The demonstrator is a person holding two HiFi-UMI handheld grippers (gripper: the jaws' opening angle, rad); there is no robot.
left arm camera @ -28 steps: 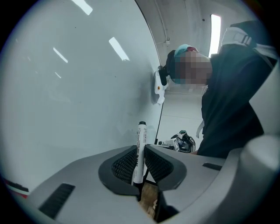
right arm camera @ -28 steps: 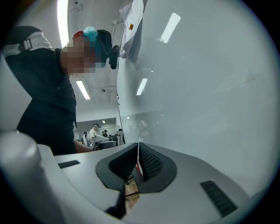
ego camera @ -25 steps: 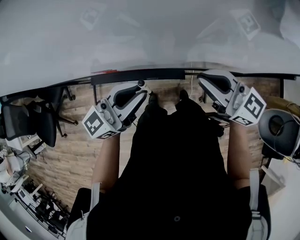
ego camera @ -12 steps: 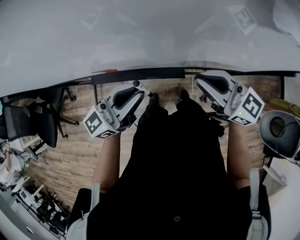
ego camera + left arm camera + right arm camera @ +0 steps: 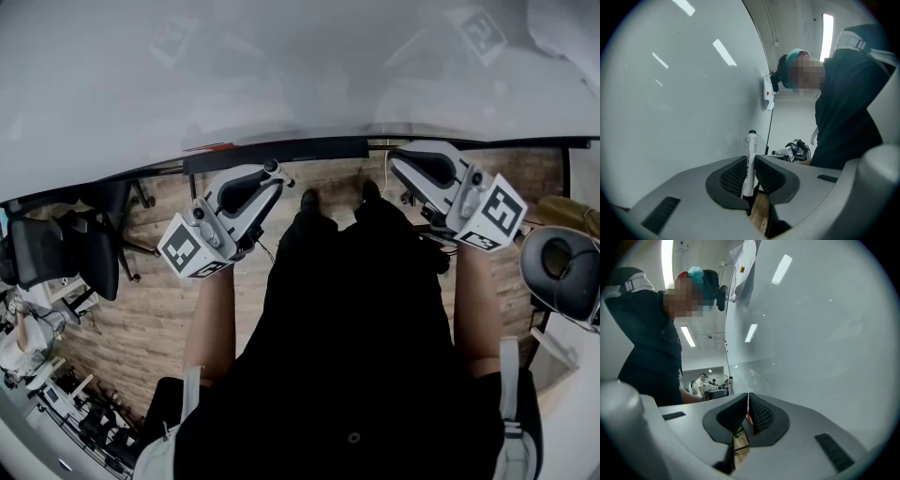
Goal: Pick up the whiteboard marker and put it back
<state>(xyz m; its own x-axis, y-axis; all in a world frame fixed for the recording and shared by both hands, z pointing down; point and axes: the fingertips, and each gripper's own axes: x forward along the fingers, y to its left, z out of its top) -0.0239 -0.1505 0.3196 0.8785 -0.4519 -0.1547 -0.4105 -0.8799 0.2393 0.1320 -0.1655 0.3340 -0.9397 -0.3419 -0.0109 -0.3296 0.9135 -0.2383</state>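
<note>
Marker [image 5: 750,146] is clamped upright in the left gripper [image 5: 751,158]. It has a white barrel with a black cap on top, and its lower end is sunk between the ribbed pads, so it's off the ledge and up in the air just beside the board [image 5: 670,93]. The right gripper [image 5: 748,396] is closed up with its tips meeting. Only a thin red sliver shows low down behind the pads, and I can't tell what that is.

Both tools are held out in front of the person's dark clothes [image 5: 356,319] with their noses pointing at the board. Nothing sits between them and it. The black tray [image 5: 281,151] runs along the board's bottom edge right under the tips, and there's something red [image 5: 211,146] lying on it off to the left.

Shoes [image 5: 308,199] peek out below on a wood-plank floor [image 5: 150,300]. Higher on the board a white gadget [image 5: 768,92] with an orange dot is stuck on.

Further off to the left are dark office chairs [image 5: 56,246] and some clutter [image 5: 47,375]. Way in the back of the right gripper view a few people [image 5: 701,382] stand around under ceiling strip lights [image 5: 687,335].
</note>
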